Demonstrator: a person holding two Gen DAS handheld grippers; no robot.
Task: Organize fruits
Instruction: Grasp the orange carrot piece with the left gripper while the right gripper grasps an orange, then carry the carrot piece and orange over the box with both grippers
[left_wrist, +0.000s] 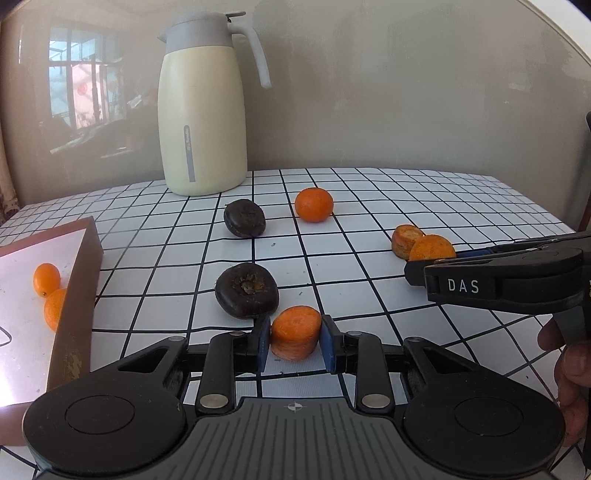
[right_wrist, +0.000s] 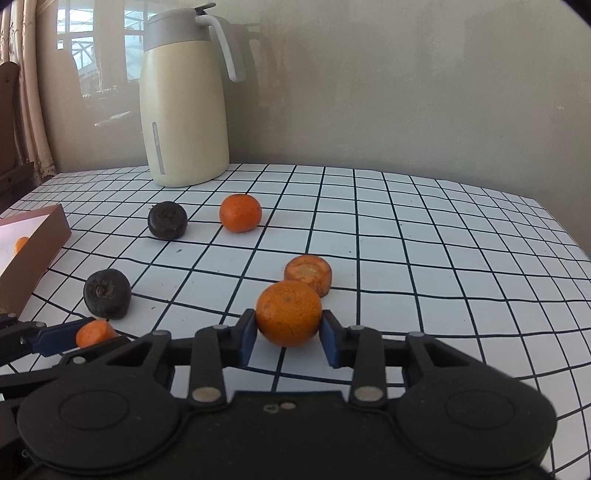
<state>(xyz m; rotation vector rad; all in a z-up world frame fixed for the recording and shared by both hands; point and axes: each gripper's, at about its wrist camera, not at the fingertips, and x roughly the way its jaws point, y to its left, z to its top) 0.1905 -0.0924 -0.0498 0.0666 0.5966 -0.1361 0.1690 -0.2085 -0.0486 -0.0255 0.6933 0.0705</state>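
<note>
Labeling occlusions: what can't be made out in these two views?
- Box contents, left wrist view: near wall covers part of the lower fruit; frame edge cuts the box.
- Box, right wrist view: only a sliver of fruit shows over its wall.
- Jug label, both views: too small to read.

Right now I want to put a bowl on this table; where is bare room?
The widest free patch is the checked cloth right of the loose mandarin, out to the table's right edge. A smaller one lies between the thermos and that edge. It is crowded around the dark fruits, carrot pieces and both hand-held grippers.
</note>
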